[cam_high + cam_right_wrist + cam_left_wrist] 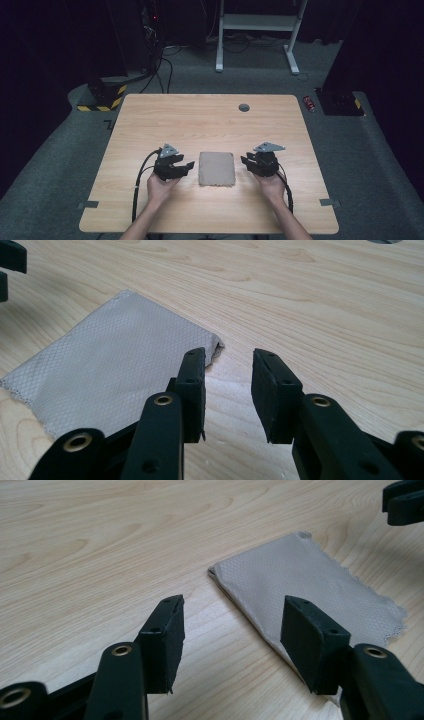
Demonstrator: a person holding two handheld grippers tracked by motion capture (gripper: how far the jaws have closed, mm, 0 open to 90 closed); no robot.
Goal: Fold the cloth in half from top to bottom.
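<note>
- Two grippers flanked the folded beige woven cloth (217, 169) at the wooden surface's (200, 120) near centre.
- Left gripper (186, 166) at nine o'clock, right gripper (247, 163) at three; equally near.
- Both fingers spread, empty; cloth's long axis ran twelve-to-six.

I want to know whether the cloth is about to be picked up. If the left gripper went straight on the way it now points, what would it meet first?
Probably the near edge of the folded cloth, just ahead of the open left gripper; depth is uncertain.
</note>
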